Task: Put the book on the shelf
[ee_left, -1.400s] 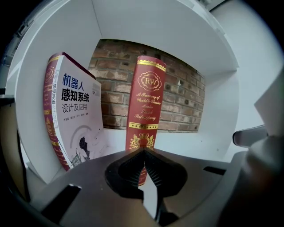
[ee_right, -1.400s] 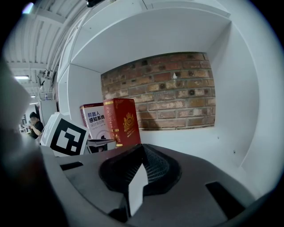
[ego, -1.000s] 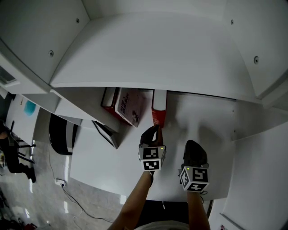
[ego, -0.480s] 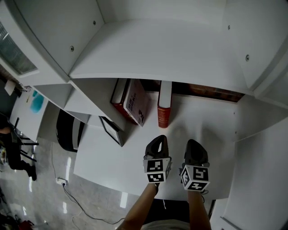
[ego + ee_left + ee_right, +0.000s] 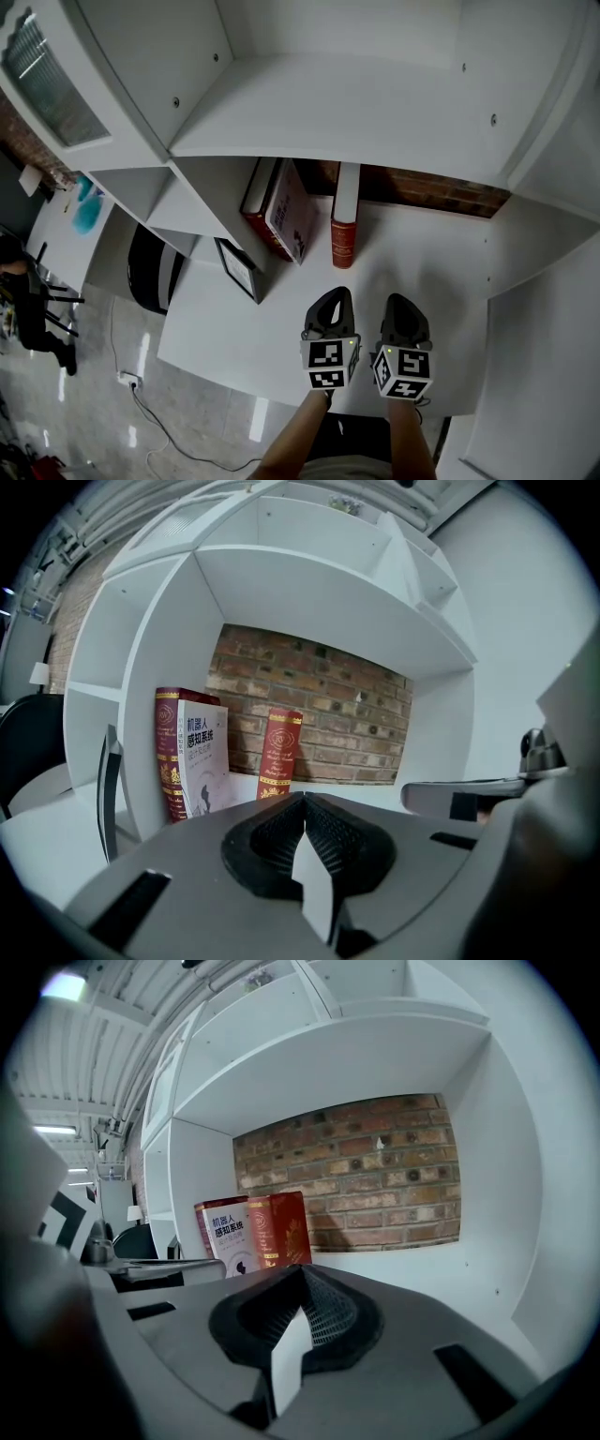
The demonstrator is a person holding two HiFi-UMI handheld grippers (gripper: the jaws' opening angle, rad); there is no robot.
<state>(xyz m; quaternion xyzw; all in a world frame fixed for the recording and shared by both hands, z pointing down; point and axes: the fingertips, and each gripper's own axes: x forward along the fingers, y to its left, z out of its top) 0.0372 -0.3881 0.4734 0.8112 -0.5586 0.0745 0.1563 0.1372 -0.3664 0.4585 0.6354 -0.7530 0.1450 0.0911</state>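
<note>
**Red book's on the shelf, both tongs shut and empty**

So the red book (image 5: 342, 232) stands upright on the white shelf board (image 5: 422, 258), toward the back, with its spine facing out. Its far end is close to the brick wall (image 5: 417, 192) behind it. Just to its left there's a bigger book (image 5: 284, 214) with a white cover and red spine, leaning over to the left. From the left gripper view you can see a gap between the two, so they're not touching.

Out at the board's left front corner a dark frame (image 5: 238, 270) stands on edge against the white side panel.

The left gripper (image 5: 332, 294) and right gripper (image 5: 402, 302) hover side by side over the front edge of the board, well apart from the red book and pointing at it. In both gripper views the ribbed pads are pressed together with nothing between them.

Off the left side, down on the floor, there's a black chair (image 5: 150, 281).
</note>
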